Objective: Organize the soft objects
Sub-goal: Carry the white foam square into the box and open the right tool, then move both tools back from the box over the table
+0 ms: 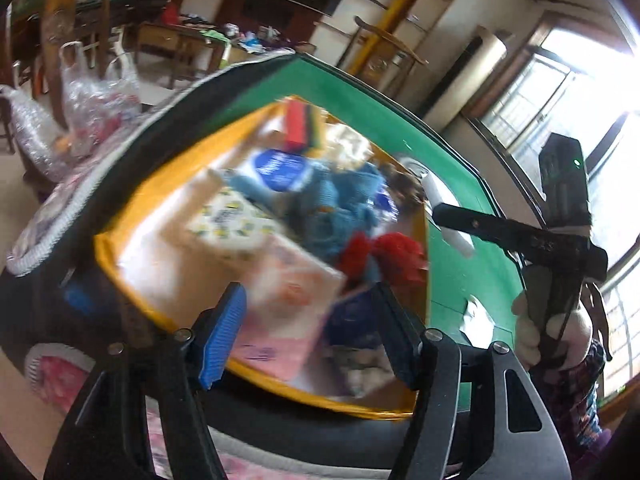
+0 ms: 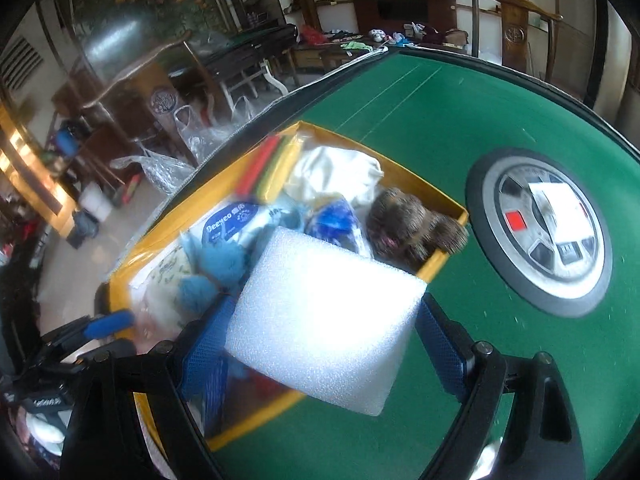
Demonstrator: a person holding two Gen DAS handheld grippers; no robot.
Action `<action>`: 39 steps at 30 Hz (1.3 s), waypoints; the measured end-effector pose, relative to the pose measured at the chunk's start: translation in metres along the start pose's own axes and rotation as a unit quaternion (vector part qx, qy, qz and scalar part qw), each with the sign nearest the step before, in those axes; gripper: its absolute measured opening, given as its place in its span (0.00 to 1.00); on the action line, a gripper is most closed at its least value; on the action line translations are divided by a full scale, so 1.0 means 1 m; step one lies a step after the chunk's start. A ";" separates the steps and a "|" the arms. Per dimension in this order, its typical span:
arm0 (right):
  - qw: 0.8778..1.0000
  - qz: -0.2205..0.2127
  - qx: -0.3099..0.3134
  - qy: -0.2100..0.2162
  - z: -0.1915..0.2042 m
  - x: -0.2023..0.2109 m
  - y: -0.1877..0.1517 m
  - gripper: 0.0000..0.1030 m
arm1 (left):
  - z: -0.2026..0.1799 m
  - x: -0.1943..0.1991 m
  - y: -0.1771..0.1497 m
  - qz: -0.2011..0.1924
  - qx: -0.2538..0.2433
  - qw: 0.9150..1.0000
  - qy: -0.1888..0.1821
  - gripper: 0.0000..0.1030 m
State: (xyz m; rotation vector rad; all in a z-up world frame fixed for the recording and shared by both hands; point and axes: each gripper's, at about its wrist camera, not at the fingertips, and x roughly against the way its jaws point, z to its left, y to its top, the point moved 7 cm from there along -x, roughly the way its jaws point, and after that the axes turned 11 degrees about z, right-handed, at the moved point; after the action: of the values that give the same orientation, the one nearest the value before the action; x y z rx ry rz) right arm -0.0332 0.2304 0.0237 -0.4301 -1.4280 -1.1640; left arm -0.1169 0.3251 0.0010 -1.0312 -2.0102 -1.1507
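the right gripper (image 2: 320,344) has its fingers (image 2: 208,356) pressed against both sides of a white foam block (image 2: 324,320), holding it over the near corner of the yellow box (image 2: 444,200) on the green tabletop (image 2: 420,120). the box is crowded with soft things: a brown plush toy (image 2: 412,224), blue yarn (image 2: 220,264), a white cloth (image 2: 336,172). the left gripper (image 1: 308,336) hovers above the box (image 1: 132,196), fingers (image 1: 224,336) spread wide, holding nothing.

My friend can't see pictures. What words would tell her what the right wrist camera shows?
The right gripper holds a white foam block over a yellow box packed with soft things: a brown plush toy, white cloth and blue fluff. The box sits on a green table.
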 end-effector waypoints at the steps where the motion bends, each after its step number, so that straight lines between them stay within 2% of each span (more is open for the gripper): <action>1: 1.000 -0.001 0.002 -0.015 0.002 -0.005 0.007 0.84 | 0.004 0.001 -0.001 -0.003 0.002 1.000 0.002 0.62; 5: 0.999 0.001 -0.012 -0.046 -0.005 -0.019 0.030 0.84 | 0.016 0.001 0.004 -0.011 0.011 1.000 -0.004 0.62; 10: 0.994 -0.003 -0.037 -0.106 -0.020 -0.032 0.053 0.86 | 0.023 0.004 0.006 -0.018 0.012 1.000 -0.018 0.62; 15: 0.993 0.005 -0.038 -0.108 -0.019 -0.043 0.061 0.89 | 0.021 0.012 0.006 -0.025 0.002 0.999 -0.023 0.64; 18: 0.996 0.000 -0.049 -0.078 -0.021 -0.036 0.059 0.89 | 0.021 0.012 0.007 -0.027 0.000 0.999 -0.022 0.67; 23: 0.997 -0.001 -0.074 -0.003 -0.024 -0.026 0.048 0.89 | 0.016 0.010 0.009 -0.027 0.000 0.999 -0.022 0.67; 27: 0.997 -0.001 -0.069 0.032 -0.023 -0.020 0.043 0.89 | 0.010 0.008 0.008 -0.023 -0.004 1.000 -0.017 0.67; 31: 0.998 -0.011 -0.053 0.026 -0.018 -0.009 0.040 0.89 | 0.005 0.010 0.007 -0.025 -0.012 1.000 -0.004 0.67; 36: 0.995 -0.043 -0.072 0.058 -0.024 0.017 0.031 0.89 | -0.005 0.014 0.009 -0.034 -0.021 0.999 0.022 0.67; 39: 0.993 -0.059 -0.081 0.058 -0.035 0.031 0.013 0.89 | -0.014 0.013 0.009 -0.035 -0.029 0.999 0.029 0.67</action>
State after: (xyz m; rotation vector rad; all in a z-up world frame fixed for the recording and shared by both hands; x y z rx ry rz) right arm -0.0121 0.1960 0.0504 -0.3874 -1.2767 -1.3833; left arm -0.1141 0.3199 0.0214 -0.9530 -1.9918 -1.2680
